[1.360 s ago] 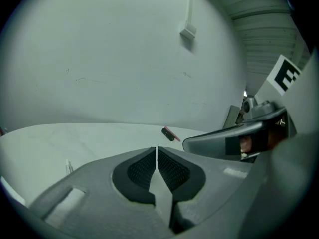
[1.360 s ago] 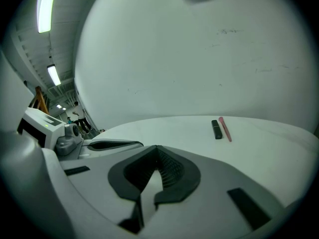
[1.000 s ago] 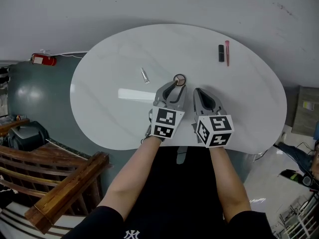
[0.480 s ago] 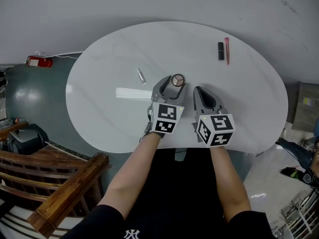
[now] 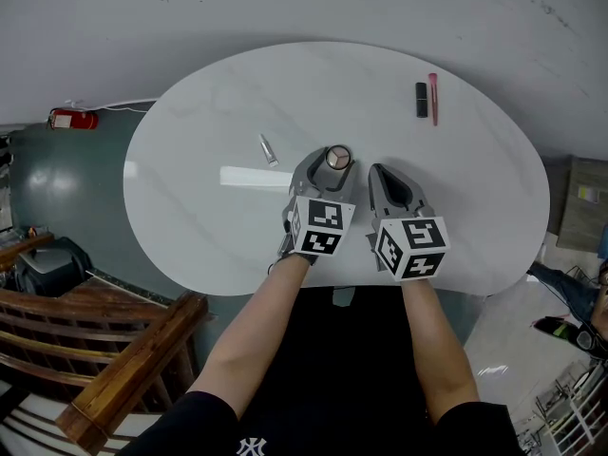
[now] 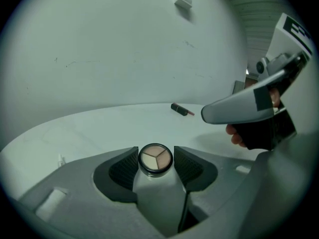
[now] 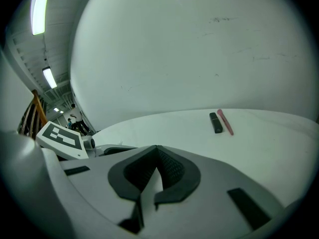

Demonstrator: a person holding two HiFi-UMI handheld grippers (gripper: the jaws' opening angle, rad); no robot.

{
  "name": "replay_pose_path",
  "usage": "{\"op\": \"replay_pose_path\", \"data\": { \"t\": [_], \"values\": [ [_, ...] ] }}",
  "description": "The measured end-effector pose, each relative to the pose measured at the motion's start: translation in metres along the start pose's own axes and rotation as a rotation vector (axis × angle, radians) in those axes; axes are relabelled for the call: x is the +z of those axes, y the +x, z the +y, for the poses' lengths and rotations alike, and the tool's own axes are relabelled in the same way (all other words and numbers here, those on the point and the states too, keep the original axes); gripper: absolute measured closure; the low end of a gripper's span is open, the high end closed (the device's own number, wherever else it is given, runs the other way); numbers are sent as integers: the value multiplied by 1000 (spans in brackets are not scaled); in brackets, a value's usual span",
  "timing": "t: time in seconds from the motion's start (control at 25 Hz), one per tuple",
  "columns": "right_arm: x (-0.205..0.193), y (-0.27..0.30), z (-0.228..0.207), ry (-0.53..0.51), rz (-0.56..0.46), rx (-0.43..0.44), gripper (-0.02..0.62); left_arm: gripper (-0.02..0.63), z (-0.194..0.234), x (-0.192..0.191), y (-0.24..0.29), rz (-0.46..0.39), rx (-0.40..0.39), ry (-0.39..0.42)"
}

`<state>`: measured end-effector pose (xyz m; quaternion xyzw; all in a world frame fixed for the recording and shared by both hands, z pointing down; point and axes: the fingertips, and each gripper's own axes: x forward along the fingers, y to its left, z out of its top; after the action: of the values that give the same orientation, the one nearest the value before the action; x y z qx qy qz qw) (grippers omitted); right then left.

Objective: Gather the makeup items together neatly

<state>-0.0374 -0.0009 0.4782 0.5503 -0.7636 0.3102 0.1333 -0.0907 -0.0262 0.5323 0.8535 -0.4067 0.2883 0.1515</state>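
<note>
A round compact (image 5: 337,157) with three beige shades lies on the white oval table (image 5: 190,226). My left gripper (image 5: 332,164) is open around it. Its jaws have just been opening, and the compact (image 6: 155,158) sits between the pads (image 6: 124,167), free of their grip. My right gripper (image 5: 382,175) is shut and empty just to the right; in its own view the pads (image 7: 169,169) meet. A black lipstick (image 5: 421,100) and a pink stick (image 5: 433,98) lie side by side at the far right. A small silver tube (image 5: 269,148) lies left of the compact.
The table's near edge runs under my wrists. A grey wall stands behind the table. A red fire extinguisher (image 5: 68,119) lies on the floor at the left. A wooden bench (image 5: 114,369) stands at the near left.
The left gripper has sunk a little and its jaws have spread apart, letting go of the compact. The right gripper has kept still.
</note>
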Motion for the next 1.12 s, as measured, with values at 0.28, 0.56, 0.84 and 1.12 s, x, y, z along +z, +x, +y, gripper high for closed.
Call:
{"op": "replay_pose_path", "data": {
  "t": [0.28,0.56,0.84,1.12],
  "values": [
    [2,0,-5,7,3,0,580,387,2,-3,3,33,51,32],
    [6,-5,-15,19,0,-5,580,388,1,1,4,32,46,8],
    [15,-11,-26,17,-4,-14,580,388,-9,25,8,3,30,-3],
    [35,-20,-41,13,-22,-30,580,388,-20,58,15,-32,14,-2]
  ]
}}
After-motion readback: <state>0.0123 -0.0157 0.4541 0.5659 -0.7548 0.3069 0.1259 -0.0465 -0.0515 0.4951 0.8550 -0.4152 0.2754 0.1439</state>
